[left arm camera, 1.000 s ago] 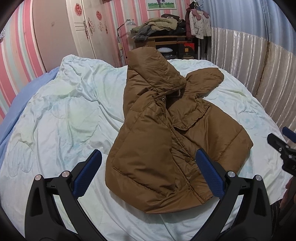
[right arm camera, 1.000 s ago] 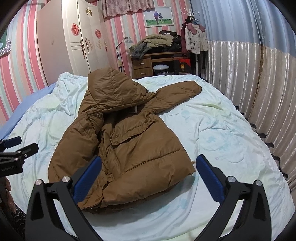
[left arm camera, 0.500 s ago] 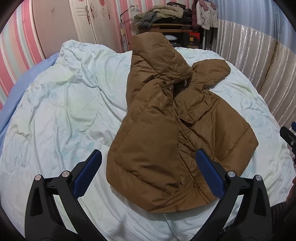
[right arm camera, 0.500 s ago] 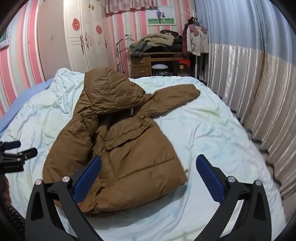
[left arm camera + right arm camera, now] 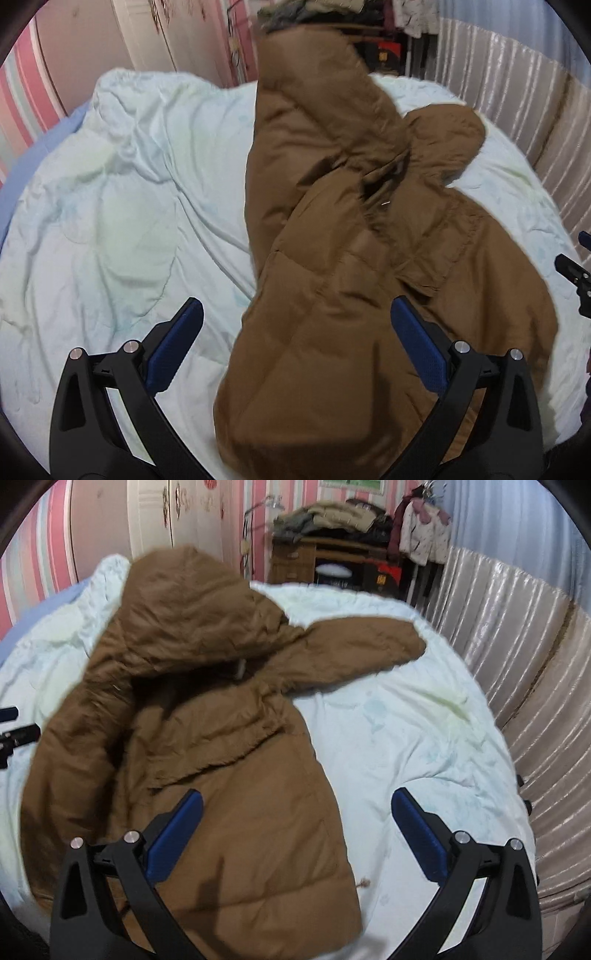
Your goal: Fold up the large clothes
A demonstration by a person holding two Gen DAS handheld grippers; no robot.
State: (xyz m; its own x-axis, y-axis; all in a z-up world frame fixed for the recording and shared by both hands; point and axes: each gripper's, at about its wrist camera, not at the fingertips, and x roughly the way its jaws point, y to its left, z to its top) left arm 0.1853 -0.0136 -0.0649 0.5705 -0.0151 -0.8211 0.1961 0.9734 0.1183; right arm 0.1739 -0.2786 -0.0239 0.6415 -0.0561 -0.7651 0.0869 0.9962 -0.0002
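Observation:
A brown hooded puffer jacket (image 5: 351, 280) (image 5: 221, 753) lies front up on a pale quilt, its hood pointing to the far side. One sleeve is folded across the chest and the other sleeve (image 5: 362, 650) stretches out to the right. My left gripper (image 5: 295, 332) hovers open over the jacket's lower left part. Over the lower right hem and the quilt beside it, my right gripper (image 5: 297, 821) is open too. Neither one holds cloth. Each gripper shows at the edge of the other's view: the right gripper (image 5: 574, 273) and the left gripper (image 5: 14, 731).
The pale quilt (image 5: 110, 221) covers a round bed with a padded silver surround (image 5: 524, 672). A blue sheet (image 5: 33, 155) shows at the left. Behind stand a white wardrobe (image 5: 166, 520) and a wooden desk (image 5: 314, 557) piled with clothes.
Both grippers have come lower and closer to the jacket, which now fills more of each view. The jacket itself has not moved.

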